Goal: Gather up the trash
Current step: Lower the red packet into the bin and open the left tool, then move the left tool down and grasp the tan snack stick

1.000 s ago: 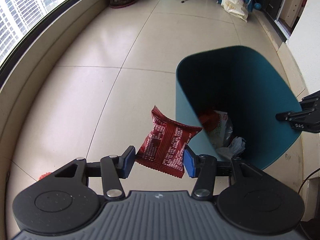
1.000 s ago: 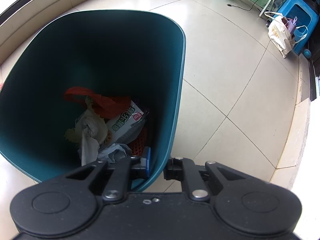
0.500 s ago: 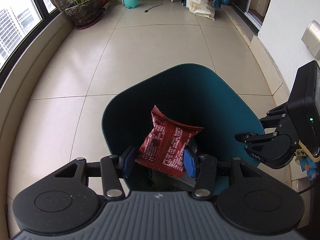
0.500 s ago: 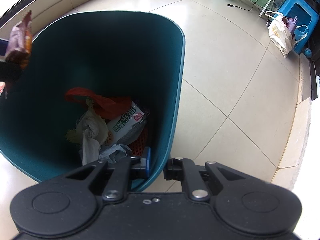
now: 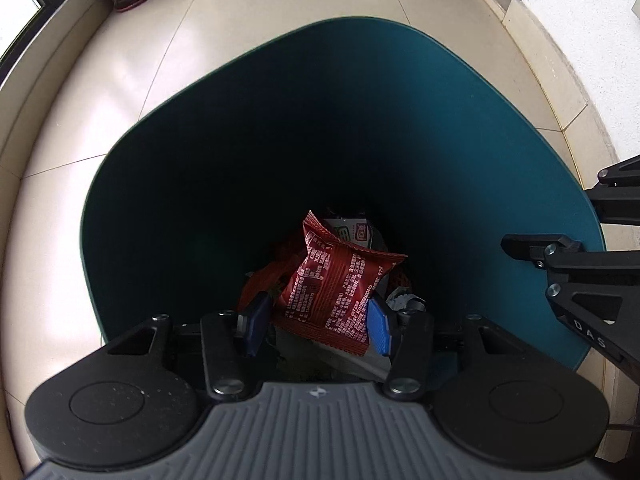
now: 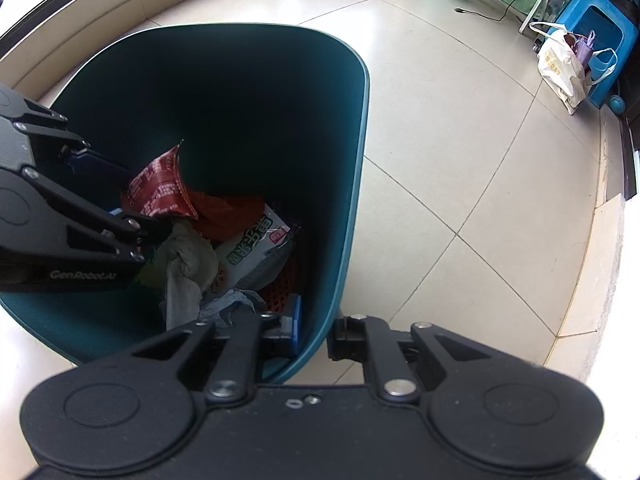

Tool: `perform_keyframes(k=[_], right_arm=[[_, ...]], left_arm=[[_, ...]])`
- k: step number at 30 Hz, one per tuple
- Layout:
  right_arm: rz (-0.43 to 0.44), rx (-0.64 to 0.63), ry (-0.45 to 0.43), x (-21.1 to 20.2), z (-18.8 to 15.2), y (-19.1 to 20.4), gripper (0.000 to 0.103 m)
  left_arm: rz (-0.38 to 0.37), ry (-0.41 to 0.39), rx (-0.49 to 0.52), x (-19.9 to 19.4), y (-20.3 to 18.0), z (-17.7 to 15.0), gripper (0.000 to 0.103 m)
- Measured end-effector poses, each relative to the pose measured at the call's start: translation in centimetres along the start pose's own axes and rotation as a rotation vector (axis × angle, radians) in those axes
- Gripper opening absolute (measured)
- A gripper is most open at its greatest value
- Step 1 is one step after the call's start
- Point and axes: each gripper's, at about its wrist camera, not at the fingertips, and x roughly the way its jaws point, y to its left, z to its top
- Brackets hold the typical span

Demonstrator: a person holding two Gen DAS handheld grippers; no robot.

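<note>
A second earlier the left gripper carried the red wrapper over bare floor, left of the bin. Now it hung inside the bin's mouth, jaws still clamped on the wrapper, directly above the rubbish at the bottom. The right gripper stayed pinched on the bin's near wall, steadying it. Letting go seemed all that remained.

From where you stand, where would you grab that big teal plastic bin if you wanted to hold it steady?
Pinch the teal plastic bin by its thin upper rim, coming from above with one finger inside and one outside. The wall is a narrow upright sheet, easy to straddle. The right gripper already grips it like that, while the left gripper holds a red snack wrapper over the opening.
</note>
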Motion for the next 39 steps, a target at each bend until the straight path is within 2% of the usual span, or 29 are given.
perform_keyframes(k=[8, 10, 13, 21, 26, 33, 39], right_arm=[[0.0, 0.0, 0.0, 0.0, 0.0, 0.0, 0.011], [-0.001, 0.0, 0.0, 0.0, -0.1, 0.0, 0.012], [-0.001, 0.0, 0.001, -0.1, -0.1, 0.0, 0.011], [-0.008, -0.007, 0.004, -0.1, 0.0, 0.2, 0.012], [-0.013, -0.011, 0.005, 0.0, -0.1, 0.6, 0.012], [-0.008, -0.015, 0.008, 0.0, -0.1, 0.5, 0.012], [-0.01, -0.019, 0.021, 0.2, 0.2, 0.6, 0.012]], left_arm=[[-0.026, 0.025, 0.011, 1.2, -0.3, -0.2, 0.054], [-0.032, 0.015, -0.001, 1.1, -0.3, -0.3, 0.064], [-0.043, -0.006, -0.02, 0.6, -0.1, -0.5, 0.065], [-0.082, -0.083, -0.058, -2.7, 0.8, -1.8, 0.065], [-0.08, -0.132, -0.073, -5.7, 1.7, -3.6, 0.065], [-0.007, -0.171, -0.146, -9.3, 4.7, -7.1, 0.066], [0.033, -0.187, -0.228, -8.7, 9.1, -9.7, 0.071]])
